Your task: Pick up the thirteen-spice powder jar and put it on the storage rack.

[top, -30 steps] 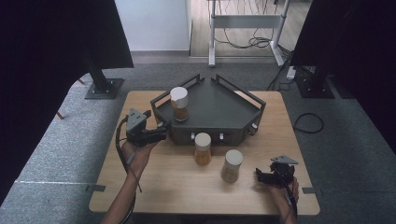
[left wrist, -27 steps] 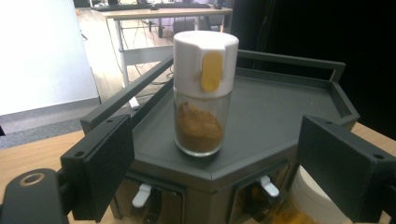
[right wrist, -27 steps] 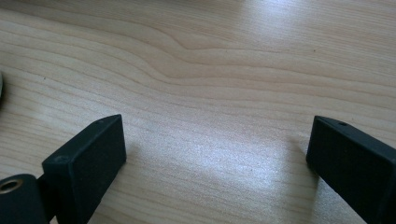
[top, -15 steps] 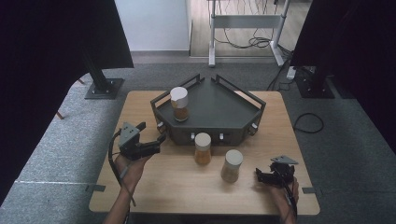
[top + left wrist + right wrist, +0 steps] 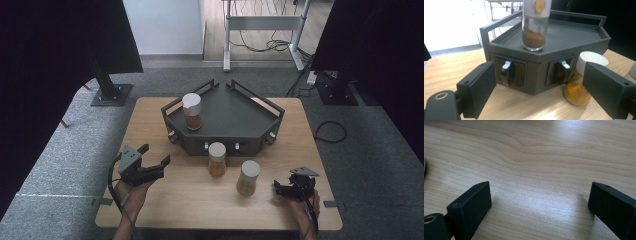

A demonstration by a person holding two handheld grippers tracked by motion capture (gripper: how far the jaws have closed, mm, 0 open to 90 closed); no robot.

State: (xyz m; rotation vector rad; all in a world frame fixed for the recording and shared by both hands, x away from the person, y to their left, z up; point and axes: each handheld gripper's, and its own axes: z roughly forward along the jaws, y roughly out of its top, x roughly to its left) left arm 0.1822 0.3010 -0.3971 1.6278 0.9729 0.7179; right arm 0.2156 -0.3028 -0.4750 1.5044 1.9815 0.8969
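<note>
Standing white-capped spice jar (image 5: 191,111) on tray (image 5: 235,117)

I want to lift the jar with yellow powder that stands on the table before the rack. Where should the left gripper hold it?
Grip the yellow-powder jar on its glass body, below the white cap. Probably approach level from the person's side, because the dark rack stands right behind it. The left gripper is already open and empty.

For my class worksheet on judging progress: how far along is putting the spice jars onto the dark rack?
Done: one brown-spice jar stands on the rack. In hand: nothing; the left gripper and right gripper are both open and empty. Left: the yellow-spice jar and pale jar stand on the table.
</note>
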